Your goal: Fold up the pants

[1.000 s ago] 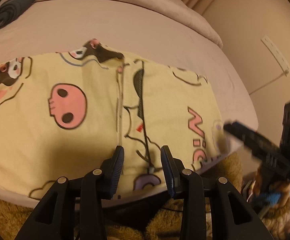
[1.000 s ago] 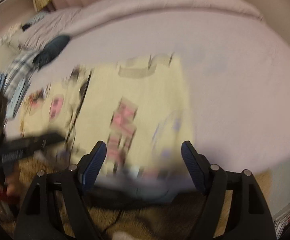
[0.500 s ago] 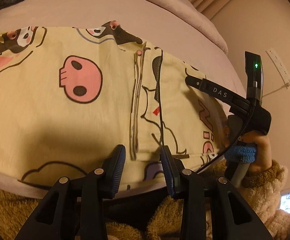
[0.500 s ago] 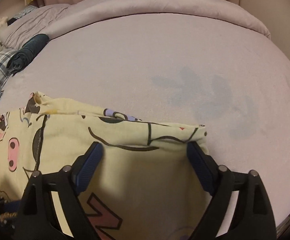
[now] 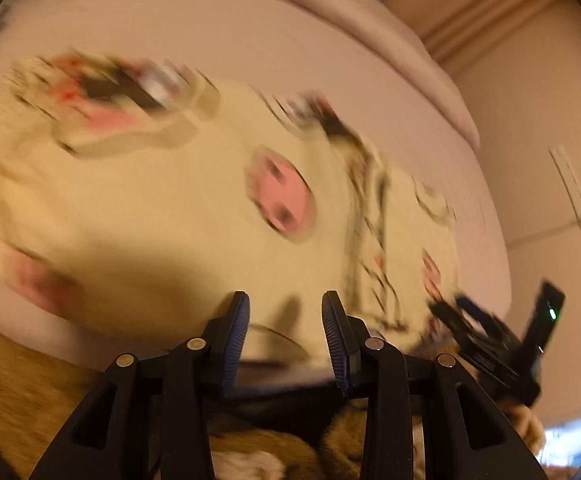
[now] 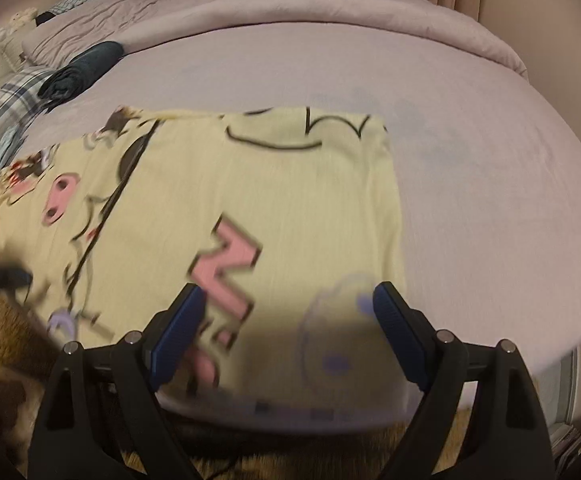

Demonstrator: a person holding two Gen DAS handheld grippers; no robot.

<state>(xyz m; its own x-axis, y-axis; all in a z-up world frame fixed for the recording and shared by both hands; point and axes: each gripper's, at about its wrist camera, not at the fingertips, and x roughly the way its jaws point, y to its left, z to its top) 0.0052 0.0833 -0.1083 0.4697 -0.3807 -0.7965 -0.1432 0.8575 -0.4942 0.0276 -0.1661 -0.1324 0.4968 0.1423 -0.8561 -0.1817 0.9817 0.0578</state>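
Yellow pants (image 6: 290, 184) with pink skulls and cartoon prints lie flat on the pink bed sheet (image 6: 490, 168), one part folded over along a dark seam. The left wrist view is blurred and shows the same pants (image 5: 150, 208). My left gripper (image 5: 285, 300) hovers over their near edge, its jaws partly apart and holding nothing. My right gripper (image 6: 286, 292) hangs over the near right part of the pants. Its jaws stand wide and are closing a little, with the cloth lying below them, not pinched. It also shows as the right gripper (image 5: 486, 340) at the lower right of that blurred view.
A dark rolled garment (image 6: 86, 66) and plaid cloth (image 6: 6, 116) lie at the bed's far left. A folded duvet (image 6: 330, 4) runs along the far side. A brown fuzzy garment (image 5: 30, 392) on the person is close below the grippers. A wall (image 5: 550, 120) stands at the right.
The right gripper has drawn back from the far folded edge, and the fold now lies flat. The left gripper has slid sideways along the near edge; the skull print has shifted right.
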